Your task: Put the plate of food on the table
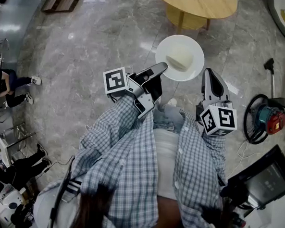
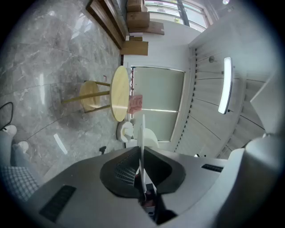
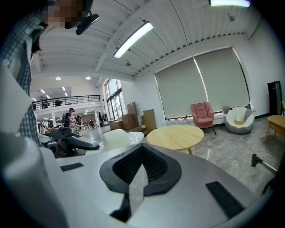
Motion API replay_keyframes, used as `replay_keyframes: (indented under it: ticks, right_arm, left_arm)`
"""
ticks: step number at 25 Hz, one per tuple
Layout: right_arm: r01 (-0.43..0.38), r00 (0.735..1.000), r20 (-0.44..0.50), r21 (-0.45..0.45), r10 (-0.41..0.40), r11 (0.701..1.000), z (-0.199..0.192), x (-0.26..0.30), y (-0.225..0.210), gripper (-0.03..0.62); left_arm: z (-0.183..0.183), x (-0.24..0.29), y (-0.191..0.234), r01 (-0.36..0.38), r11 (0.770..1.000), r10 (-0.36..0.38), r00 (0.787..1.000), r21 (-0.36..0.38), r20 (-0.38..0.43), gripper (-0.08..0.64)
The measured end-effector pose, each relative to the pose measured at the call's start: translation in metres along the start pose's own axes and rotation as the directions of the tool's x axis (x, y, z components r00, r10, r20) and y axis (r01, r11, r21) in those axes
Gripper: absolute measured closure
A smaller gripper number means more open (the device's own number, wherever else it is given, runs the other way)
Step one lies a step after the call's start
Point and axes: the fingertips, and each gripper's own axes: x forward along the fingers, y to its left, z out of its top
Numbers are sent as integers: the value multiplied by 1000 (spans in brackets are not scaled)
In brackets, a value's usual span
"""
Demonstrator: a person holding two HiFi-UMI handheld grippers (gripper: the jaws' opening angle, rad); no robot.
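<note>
Marble floor point(image 1: 89, 45); table point(image 1: 202, 4) ahead. Left gripper point(image 1: 161, 67) pinches plate point(image 1: 167, 44) by one rim; right gripper point(image 1: 208, 73) closed, empty. Risk: the single-edge hold lets the plate tilt and the food point(image 1: 179, 61) slide off.

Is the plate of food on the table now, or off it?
Off it. The left gripper is shut on the rim of the plate, which hangs over the floor, short of the round table.

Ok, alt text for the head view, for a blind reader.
From above, a person in a checked shirt holds a round white plate bearing a pale block of food, its rim clamped in the left gripper. The right gripper is beside it, above grey marble floor, a round wooden table ahead.
</note>
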Motion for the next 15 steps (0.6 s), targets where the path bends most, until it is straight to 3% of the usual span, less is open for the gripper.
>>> replay_keyframes:
  ticks: [15]
  right_arm:
    - [62,998,-9,24,-62,998,-3,-3,-18,584]
  left_arm:
    - [3,-1,0,-2,1000,2,1000,-3,26,540]
